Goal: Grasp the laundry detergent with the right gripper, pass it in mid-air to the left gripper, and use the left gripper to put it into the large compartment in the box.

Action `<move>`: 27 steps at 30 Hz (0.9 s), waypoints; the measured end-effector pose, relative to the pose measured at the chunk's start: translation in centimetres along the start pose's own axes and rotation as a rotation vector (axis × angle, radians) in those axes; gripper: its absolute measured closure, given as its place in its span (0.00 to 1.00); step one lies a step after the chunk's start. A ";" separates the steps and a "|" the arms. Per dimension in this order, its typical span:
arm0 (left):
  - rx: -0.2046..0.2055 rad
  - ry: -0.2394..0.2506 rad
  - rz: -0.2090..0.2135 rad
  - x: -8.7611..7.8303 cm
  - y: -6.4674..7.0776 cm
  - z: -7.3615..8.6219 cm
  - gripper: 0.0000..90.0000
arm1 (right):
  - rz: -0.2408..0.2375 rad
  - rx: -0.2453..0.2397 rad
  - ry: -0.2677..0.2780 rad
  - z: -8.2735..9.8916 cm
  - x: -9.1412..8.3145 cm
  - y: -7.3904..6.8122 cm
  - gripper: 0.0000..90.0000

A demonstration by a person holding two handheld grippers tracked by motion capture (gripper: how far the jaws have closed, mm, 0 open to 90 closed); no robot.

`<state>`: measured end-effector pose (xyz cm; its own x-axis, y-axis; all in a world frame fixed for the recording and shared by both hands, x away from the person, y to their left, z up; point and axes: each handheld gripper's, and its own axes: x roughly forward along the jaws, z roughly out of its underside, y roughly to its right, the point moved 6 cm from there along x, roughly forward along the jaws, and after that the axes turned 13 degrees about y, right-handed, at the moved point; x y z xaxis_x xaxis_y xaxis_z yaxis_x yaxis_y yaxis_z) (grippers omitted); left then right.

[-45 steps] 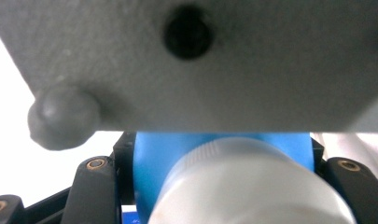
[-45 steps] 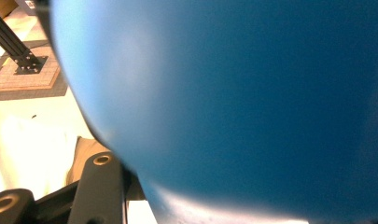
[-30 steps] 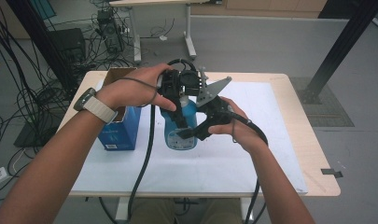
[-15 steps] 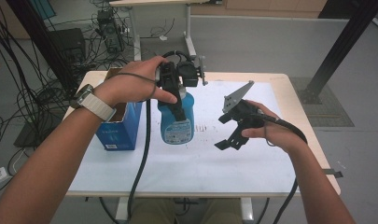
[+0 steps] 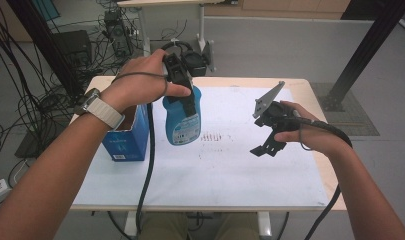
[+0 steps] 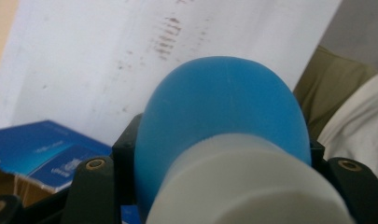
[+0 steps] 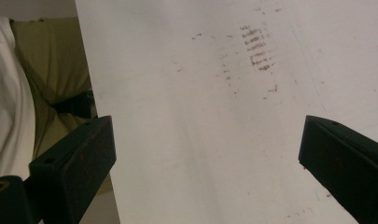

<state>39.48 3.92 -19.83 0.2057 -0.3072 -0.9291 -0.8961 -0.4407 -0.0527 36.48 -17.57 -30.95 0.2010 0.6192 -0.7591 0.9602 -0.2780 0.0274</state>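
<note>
A blue plastic bottle (image 5: pixel 182 122) with a white cap (image 6: pixel 247 182) stands upright over the white mat (image 5: pixel 240 170), next to a blue carton. My left gripper (image 5: pixel 186 97) comes down from above and is shut on the bottle's (image 6: pixel 219 107) upper part, its jaws on either side. I cannot tell whether the base touches the mat. To the right, my right gripper (image 5: pixel 266 144) hovers over the mat, apart from the bottle. Its jaws have just been opening and stand wide, with nothing between them (image 7: pixel 205 158).
An opened blue carton (image 5: pixel 124 136) stands at the mat's left edge, close to the bottle. Reddish-brown smears (image 5: pixel 215 137) mark the mat's middle. The wooden table edge (image 5: pixel 320 130) lies right of the right hand. Cables and equipment cover the floor behind.
The right gripper let go of the bottle, opened, and moved off to the right. The left gripper kept its hold and raised the bottle slightly.
</note>
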 end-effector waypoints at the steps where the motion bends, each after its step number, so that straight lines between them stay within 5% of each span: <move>1: -0.011 -0.004 -0.007 -0.1 -0.1 0.0 0.44 | 0.000 0.002 -0.004 0.1 0.0 0.1 0.04; 11: -0.155 0.005 -0.068 -1.0 -1.2 0.0 0.44 | 0.003 0.003 -0.035 0.7 -0.5 0.7 0.05; 20: -0.286 -0.056 -0.125 -2.3 -2.2 0.0 0.44 | 0.021 -0.002 -0.050 1.0 -0.7 1.3 0.05; 27: -0.433 -0.080 -0.182 -3.8 -3.7 0.1 0.44 | 0.030 -0.015 -0.050 0.7 -1.1 1.7 0.05</move>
<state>41.93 6.81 -16.20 0.2980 -0.1335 -0.9452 -0.5984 -0.7976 -0.0760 37.75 -19.22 -30.48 0.2200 0.5732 -0.7893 0.9568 -0.2843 0.0603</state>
